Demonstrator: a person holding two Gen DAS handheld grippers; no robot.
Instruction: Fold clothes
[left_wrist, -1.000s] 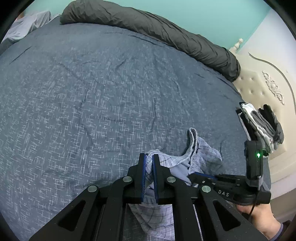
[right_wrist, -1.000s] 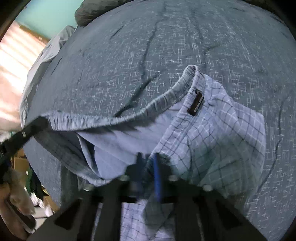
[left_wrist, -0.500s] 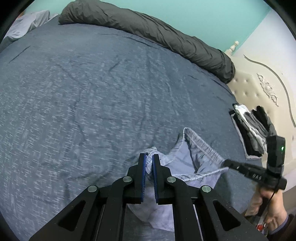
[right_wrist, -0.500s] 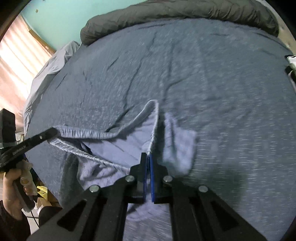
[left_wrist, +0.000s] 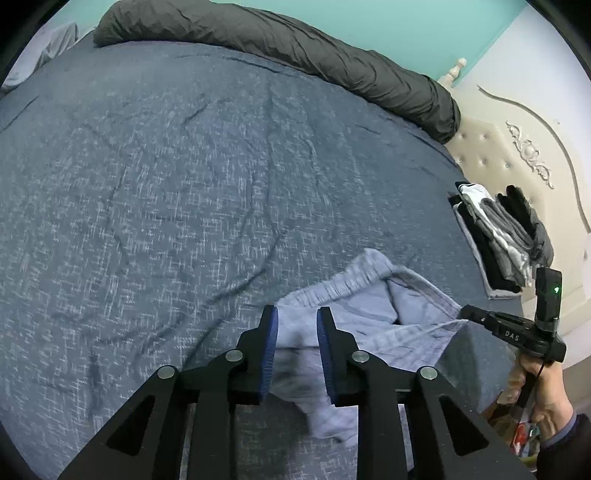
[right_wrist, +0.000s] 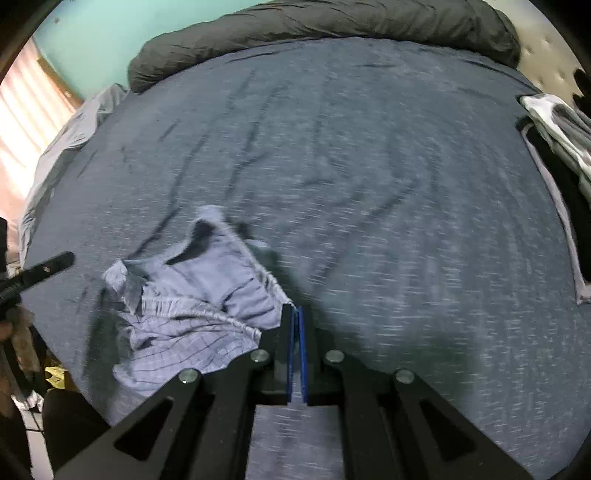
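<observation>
The bed (left_wrist: 184, 192), under its speckled blue cover, fills my view, with a dark grey duvet (left_wrist: 295, 55) rolled along its far edge and a stack of folded clothes (left_wrist: 498, 236) at its right side by the cream headboard (left_wrist: 517, 147). The pale checked shorts (left_wrist: 369, 325) lie crumpled on the near part of the bed. My left fingers (left_wrist: 295, 334) have just been opening and stand apart, with cloth between them but not pinched. My right fingers (right_wrist: 295, 314) are closed on the waistband's edge, pulling it out to the right.
</observation>
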